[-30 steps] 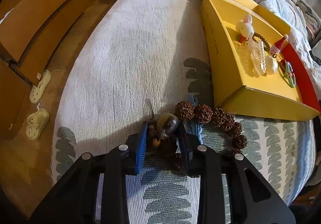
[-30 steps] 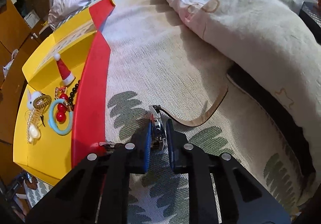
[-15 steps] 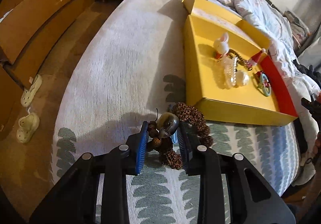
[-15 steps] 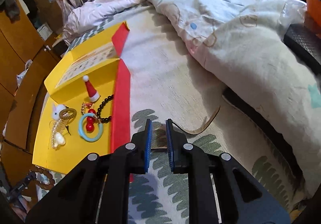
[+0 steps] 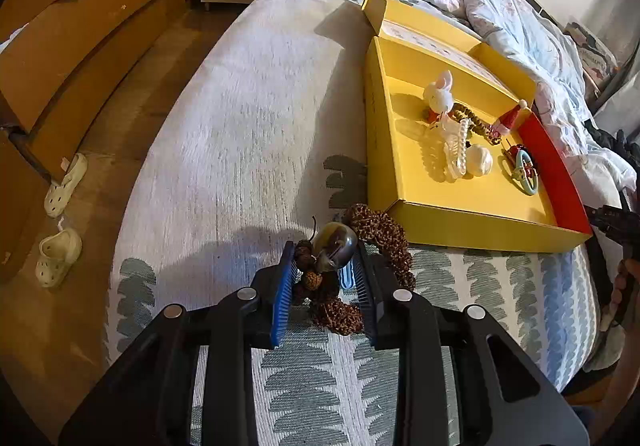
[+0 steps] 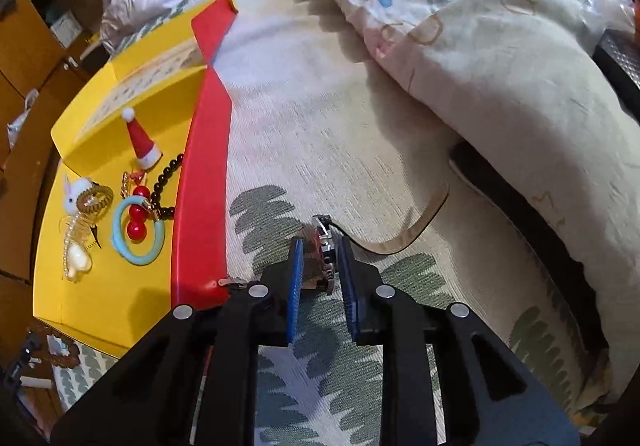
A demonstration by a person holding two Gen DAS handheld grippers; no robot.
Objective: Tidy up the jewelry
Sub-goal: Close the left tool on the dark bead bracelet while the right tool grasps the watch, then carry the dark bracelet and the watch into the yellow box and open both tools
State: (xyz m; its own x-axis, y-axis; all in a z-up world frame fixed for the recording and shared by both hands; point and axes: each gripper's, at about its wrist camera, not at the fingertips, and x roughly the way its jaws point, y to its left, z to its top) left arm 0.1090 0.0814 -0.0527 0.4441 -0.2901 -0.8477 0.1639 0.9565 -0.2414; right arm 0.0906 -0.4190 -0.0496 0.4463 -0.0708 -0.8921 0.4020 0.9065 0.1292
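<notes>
Left wrist view: the left gripper (image 5: 326, 270) clamps its ribbed blue pads on a bracelet (image 5: 376, 242) of knobbly brown seed beads with one smooth, glossy olive-grey bead, hanging just above a woven cream bedspread (image 5: 248, 118) patterned with grey-green leaves. Since a second ago the bracelet has come up off the bedspread. Just beyond it lies a shallow yellow cardboard tray (image 5: 416, 182) with one red wall, holding a fluffy white rabbit charm (image 5: 439, 94), a pearl hair clip (image 5: 458, 148), a tiny Santa hat (image 5: 510, 118) and a pale blue ring (image 5: 524, 176). In the right wrist view, the right gripper (image 6: 322, 266) has just been opening its jaws; a metal wristwatch (image 6: 322, 250) with a thin curling tan strap sits between the pads, which no longer press on it, on the bedspread beside the tray's red wall. A rumpled quilt (image 6: 500, 66) crowds the right side
</notes>
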